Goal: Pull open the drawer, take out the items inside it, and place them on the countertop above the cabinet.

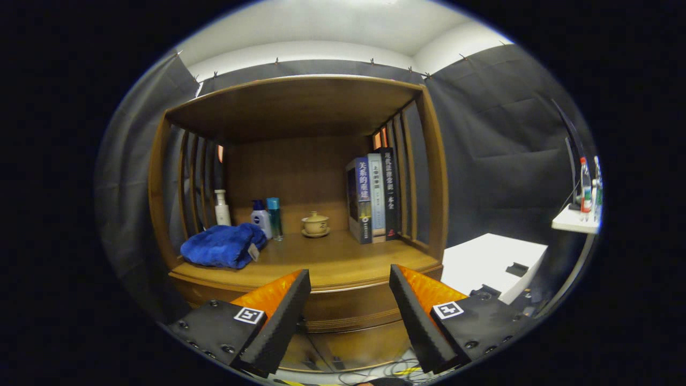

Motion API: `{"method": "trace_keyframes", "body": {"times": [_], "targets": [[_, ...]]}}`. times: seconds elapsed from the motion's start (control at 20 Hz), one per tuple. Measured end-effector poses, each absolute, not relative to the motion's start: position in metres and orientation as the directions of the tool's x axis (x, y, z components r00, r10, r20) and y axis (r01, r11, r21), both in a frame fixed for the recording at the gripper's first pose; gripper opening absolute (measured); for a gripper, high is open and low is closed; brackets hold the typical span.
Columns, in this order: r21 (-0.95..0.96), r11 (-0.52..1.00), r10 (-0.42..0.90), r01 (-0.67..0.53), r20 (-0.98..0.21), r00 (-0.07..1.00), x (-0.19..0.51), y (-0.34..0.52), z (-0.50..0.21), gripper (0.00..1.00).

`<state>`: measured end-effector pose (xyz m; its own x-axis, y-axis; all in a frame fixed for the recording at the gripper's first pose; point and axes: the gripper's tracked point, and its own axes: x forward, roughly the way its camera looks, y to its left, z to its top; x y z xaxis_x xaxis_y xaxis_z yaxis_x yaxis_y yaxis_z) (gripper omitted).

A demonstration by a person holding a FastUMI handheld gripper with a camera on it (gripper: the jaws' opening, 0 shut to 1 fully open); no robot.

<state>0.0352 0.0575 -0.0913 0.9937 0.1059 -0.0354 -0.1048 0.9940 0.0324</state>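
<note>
Wooden cabinet [300, 161], drawer [348, 308] front partly behind spread, empty tool [349, 281], handle seemingly hidden.

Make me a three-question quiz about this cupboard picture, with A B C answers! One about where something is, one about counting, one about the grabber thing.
1. Where is the blue towel?
A. On the countertop, in front of the bottles
B. On top of the books
C. Between the fingers

2. How many books stand upright?
A. One
B. Three
C. Six

3. What is the gripper doing?
A. Squeezing the teacup
B. Holding the towel
C. Open, holding nothing

Answers:
1. A, it lies heaped on the wood before the white bottle.
2. B, three spines stand side by side.
3. C, the fingers are wide apart with the cabinet front between them; the lidded teacup sits far beyond.
</note>
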Motion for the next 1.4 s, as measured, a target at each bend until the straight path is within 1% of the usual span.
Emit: {"method": "trace_keyframes", "body": {"times": [0.15, 0.5, 0.85, 1.35, 1.4], "targets": [[0.050, 0.989, 0.143, -0.141, -0.031, 0.989, 0.047, 0.079, -0.113, 0.99], [0.006, 0.985, 0.173, -0.174, -0.124, 0.977, 0.070, 0.114, -0.180, 0.99], [-0.026, 0.980, 0.187, -0.195, -0.186, 0.964, 0.080, 0.129, -0.220, 0.99], [-0.016, 0.981, 0.184, -0.194, -0.256, 0.949, 0.088, 0.130, -0.254, 0.83], [-0.017, 0.984, 0.169, -0.179, -0.258, 0.951, 0.091, 0.129, -0.258, 0.75]]}}
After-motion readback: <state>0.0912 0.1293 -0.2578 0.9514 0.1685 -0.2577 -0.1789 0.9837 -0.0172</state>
